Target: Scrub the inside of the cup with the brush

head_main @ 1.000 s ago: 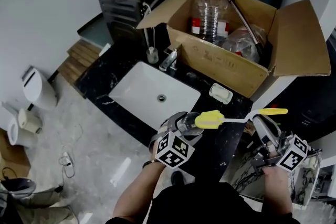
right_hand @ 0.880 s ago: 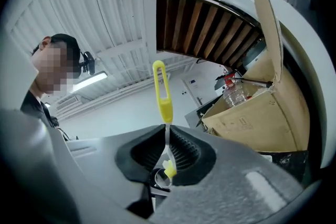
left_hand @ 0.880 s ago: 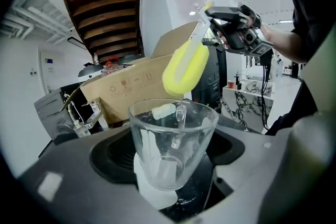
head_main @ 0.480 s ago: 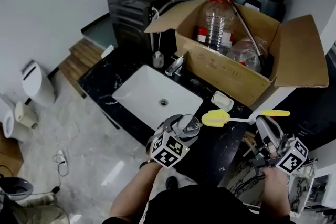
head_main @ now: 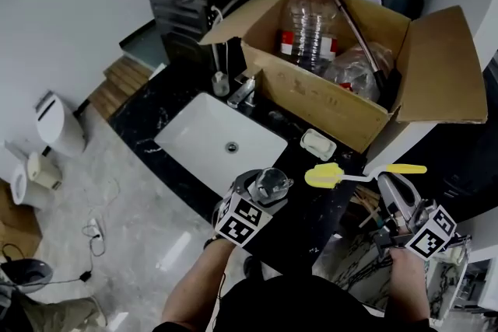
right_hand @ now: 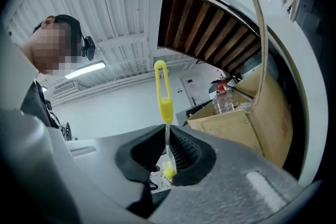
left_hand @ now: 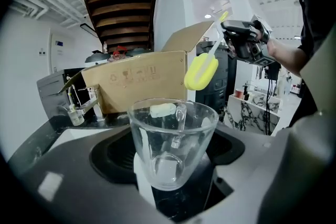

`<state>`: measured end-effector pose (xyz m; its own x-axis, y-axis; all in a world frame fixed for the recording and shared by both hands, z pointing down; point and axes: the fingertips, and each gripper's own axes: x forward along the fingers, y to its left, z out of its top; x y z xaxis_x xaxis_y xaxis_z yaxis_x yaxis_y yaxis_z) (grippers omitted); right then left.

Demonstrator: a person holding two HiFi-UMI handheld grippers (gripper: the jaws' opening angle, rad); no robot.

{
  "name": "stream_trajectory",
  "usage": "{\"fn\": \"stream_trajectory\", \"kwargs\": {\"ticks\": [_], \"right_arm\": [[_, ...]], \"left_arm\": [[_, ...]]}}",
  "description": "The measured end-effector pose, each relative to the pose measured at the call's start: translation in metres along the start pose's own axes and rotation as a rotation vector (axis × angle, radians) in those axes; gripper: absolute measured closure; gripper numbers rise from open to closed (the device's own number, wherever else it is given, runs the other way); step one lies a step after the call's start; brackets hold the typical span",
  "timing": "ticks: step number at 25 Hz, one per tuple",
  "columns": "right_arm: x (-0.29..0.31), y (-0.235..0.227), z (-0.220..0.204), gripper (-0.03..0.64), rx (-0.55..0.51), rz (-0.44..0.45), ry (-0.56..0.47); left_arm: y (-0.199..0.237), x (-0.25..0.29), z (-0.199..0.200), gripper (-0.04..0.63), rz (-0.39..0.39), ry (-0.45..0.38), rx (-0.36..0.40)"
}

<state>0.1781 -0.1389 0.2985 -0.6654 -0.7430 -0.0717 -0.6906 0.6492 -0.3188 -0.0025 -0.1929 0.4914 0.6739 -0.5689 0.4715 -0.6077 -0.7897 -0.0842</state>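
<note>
While the left gripper keeps no margin, jaws clamped on the cup over the counter edge, the right gripper has its jaws shut on the brush by its thin handle, head near the cup but outside it. Judged risks: the brush pivots, or knocks the rim.

The left gripper holds a glass cup over the black counter. The right gripper holds a yellow brush near it

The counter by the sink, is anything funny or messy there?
Yes. A big open cardboard box sits on the black counter beside the sink, stuffed with a large plastic bottle and a crumpled bag, an odd thing for a washstand. Nothing looks spilled or broken; the glass cup and yellow brush look fine.
</note>
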Motion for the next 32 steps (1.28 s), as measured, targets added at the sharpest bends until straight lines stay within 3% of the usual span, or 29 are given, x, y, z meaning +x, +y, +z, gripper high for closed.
{"fn": "stream_trajectory", "kwargs": {"ticks": [9,18,32], "right_arm": [[-0.046,-0.051,-0.014,0.586,0.059,0.001,0.02],[-0.084,-0.072,-0.016,0.586,0.075,-0.017,0.026],[-0.118,-0.094,-0.014,0.586,0.083,-0.075,0.011]], "left_arm": [[-0.042,0.042,0.005,0.19,-0.008,0.02,-0.089],[-0.071,0.078,0.004,0.189,-0.033,0.064,-0.148],[-0.096,0.117,-0.001,0.189,-0.069,0.083,-0.17]]}}
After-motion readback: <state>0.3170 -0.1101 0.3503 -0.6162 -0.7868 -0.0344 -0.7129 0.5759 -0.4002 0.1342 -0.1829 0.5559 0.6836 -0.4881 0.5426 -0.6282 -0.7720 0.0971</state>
